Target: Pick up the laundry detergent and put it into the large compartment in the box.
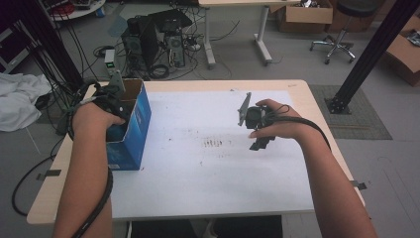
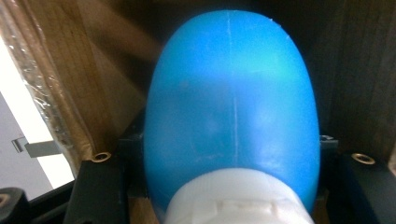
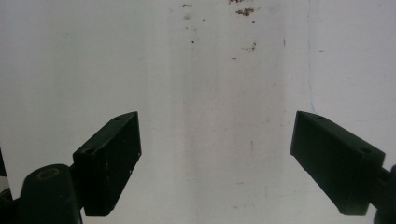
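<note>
At the left of the high view, the left gripper (image 1: 111, 101) reaches down into one blue cardboard box (image 1: 130, 130) standing near the left edge of the desk (image 1: 198, 183), and its fingers are hidden inside the box there. The left gripper view gives what the high view lacks: a single blue bottle (image 2: 233, 112) with a white cap (image 2: 236, 198) sits between the two black fingers (image 2: 95, 191), its rounded body reaching to both of them, with the brown inner walls of the box close around it. The fingers sit narrowly on either side of the bottle; whether the pads still press on it cannot be told. Further right in the high view, the right gripper (image 1: 258, 130) hangs above the white desk surface, well apart from the box, with its grey plate standing at its left side. The right gripper view shows its two fingers (image 3: 109, 161) spread wide with nothing between them, over bare white desk marked by a few small brown specks (image 3: 245, 11). Counted: one box, one bottle, two grippers.
</note>
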